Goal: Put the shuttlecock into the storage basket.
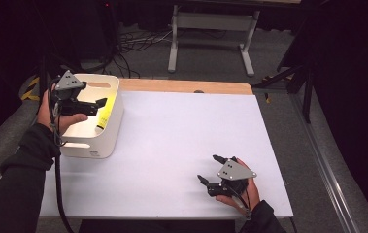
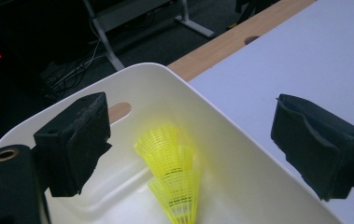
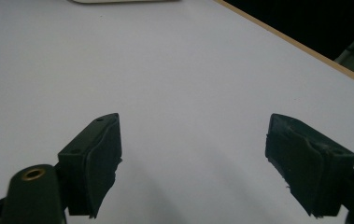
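Note:
A white plastic bin (image 1: 105,139) stands at the table's left edge. Inside it lie yellow plastic shuttlecocks (image 2: 172,179), stacked one into another and leaning on the bin's right wall (image 2: 240,154); a yellow strip of them shows in the high view (image 1: 105,114). My left gripper (image 1: 95,105) hovers over the bin's opening, open and holding nothing (image 2: 191,140). My right gripper (image 1: 209,168) rests low over the white table near the front right, open with bare table between its jaws (image 3: 193,154).
The white tabletop (image 1: 181,131) has a wooden strip (image 1: 186,86) along its far edge. Beyond it, a grey desk frame (image 1: 210,29) and cables (image 1: 133,43) sit on the floor. Dark curtains flank both sides.

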`<control>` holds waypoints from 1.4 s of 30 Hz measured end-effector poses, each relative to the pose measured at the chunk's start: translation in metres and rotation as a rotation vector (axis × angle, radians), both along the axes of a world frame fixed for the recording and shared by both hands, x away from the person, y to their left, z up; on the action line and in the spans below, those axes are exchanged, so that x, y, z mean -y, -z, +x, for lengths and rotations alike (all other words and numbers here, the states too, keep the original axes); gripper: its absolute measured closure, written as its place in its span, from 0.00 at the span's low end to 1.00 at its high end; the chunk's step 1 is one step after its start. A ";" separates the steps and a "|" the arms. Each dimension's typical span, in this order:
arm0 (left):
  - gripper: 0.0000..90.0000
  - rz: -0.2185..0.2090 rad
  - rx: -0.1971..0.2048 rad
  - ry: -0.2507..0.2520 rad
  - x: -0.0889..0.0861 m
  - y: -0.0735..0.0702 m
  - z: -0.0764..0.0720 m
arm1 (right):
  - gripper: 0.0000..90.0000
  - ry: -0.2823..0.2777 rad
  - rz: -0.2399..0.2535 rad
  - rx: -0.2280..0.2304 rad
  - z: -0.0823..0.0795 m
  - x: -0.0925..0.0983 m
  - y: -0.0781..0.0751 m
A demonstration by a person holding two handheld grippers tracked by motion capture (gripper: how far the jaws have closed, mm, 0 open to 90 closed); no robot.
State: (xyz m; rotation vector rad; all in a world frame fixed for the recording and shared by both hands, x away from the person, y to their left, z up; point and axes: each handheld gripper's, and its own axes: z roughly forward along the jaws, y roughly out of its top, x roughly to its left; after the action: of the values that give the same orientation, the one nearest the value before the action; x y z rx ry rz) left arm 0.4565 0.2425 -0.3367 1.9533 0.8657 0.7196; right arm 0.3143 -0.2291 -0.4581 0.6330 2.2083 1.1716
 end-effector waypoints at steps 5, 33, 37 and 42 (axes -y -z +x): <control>0.14 -0.014 0.016 0.006 0.000 -0.001 -0.003 | 0.22 0.013 -0.001 0.003 0.001 0.002 -0.001; 0.12 -0.061 0.076 0.061 -0.005 0.003 -0.030 | 0.22 0.020 -0.001 0.008 0.001 0.003 -0.002; 0.12 -0.074 0.085 0.068 -0.006 0.003 -0.034 | 0.22 0.021 -0.001 0.009 0.001 0.003 -0.002; 0.12 -0.078 0.094 0.077 -0.005 0.004 -0.038 | 0.22 0.021 -0.001 0.010 0.000 0.003 -0.003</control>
State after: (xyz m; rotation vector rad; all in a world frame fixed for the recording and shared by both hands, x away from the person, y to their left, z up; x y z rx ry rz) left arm 0.4182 0.2476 -0.3405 1.8587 0.7471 0.7159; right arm 0.3147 -0.2323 -0.4555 0.6473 2.1889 1.1602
